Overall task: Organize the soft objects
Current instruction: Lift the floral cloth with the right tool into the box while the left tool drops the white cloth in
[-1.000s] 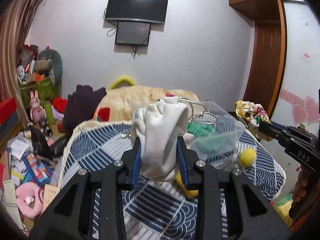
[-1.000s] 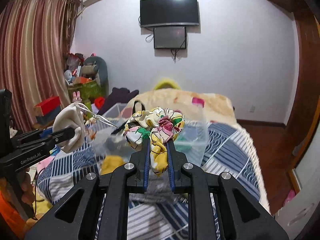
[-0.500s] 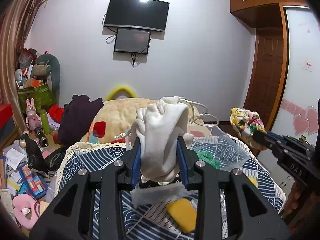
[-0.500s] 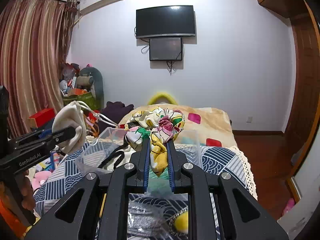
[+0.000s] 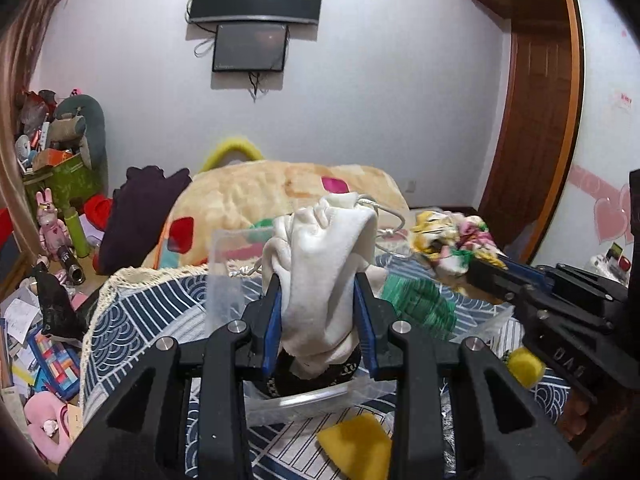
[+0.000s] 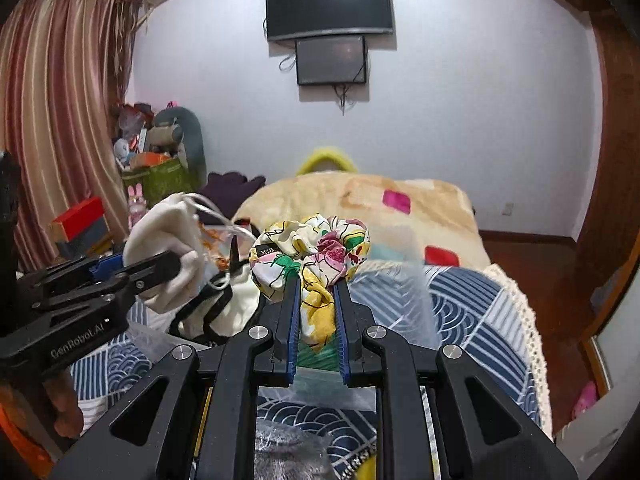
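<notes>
Left wrist view has its lower half filled by the left claw [image 5: 320,308], whose 2 blue pads are clamped on a white drawstring pouch [image 5: 324,264]; the pouch hides most of what lies under it, only a dark patterned item [image 5: 316,380] peeking out below, too covered to identify. A clear plastic bin [image 5: 228,276] sits on the bed [image 5: 132,316] under the claws, its walls hard to trace against the blue wave-pattern cover; a green cloth [image 5: 416,300] shows through it. At the right edge the right claw [image 5: 476,268] is closed on a floral scrunchie [image 5: 452,240], held over the bin's far right side. A yellow ball [image 5: 524,366] and a yellow piece [image 5: 356,444], cut off by the claw frame, lie on the cover near the bed's front edge. Right wrist view shows the scrunchie [image 6: 312,252] pinched between narrow pads of the right claw [image 6: 316,308], with the left claw [image 6: 160,268] and pouch [image 6: 164,240] just beside it on the left. A grey fuzzy thing [image 6: 288,452] at the bottom is blurred. Beyond, a beige blanket [image 6: 360,204] covers the bed's far end.
</notes>
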Available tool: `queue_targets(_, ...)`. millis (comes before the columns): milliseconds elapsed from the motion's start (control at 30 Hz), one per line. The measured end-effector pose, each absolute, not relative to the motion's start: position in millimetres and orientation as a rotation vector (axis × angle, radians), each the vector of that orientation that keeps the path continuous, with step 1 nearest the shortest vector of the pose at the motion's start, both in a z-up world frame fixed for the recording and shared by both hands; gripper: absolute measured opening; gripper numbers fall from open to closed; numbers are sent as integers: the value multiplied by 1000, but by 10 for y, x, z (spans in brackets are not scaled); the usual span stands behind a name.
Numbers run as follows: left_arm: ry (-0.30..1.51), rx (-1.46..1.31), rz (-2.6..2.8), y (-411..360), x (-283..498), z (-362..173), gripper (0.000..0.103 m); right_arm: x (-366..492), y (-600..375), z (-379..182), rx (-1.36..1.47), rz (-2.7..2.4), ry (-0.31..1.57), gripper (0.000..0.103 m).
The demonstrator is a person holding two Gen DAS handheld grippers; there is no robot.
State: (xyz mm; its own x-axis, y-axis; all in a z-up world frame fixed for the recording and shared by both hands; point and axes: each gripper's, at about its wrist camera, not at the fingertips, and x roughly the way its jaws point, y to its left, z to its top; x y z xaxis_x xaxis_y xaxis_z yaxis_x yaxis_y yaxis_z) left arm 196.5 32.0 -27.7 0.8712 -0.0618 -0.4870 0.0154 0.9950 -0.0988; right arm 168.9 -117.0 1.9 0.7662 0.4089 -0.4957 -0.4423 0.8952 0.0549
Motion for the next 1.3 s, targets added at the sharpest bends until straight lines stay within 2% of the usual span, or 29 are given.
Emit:
queue_targets(400,616,-20,-59,178,2217,-525,33,1811,-999,-185,-150,483,617,14)
queue_targets(500,615,-19,-52,171,2222,-532,34,1837,-1020,-174,-143,488,630,18)
queue_targets(900,600,-9,-53,196,2050,-438,49,1751,-1130,-75,-145,481,616,28)
queue_targets(1133,525,22,-62,158,1776,-221,66,1596,-1271,110,-131,472,561,44)
queue_targets(1200,506,20,-61,166,1704,-162,77,1547,-1298,161,-127,471,543,47)
queue_targets(1267,476,16,-50,178,1609,-100,97,1481,-1329,219,-128,466,518,52)
queue_targets(1300,456,12,-41,177,1560,-80,99,1458,-1339,236,-129,462,508,54)
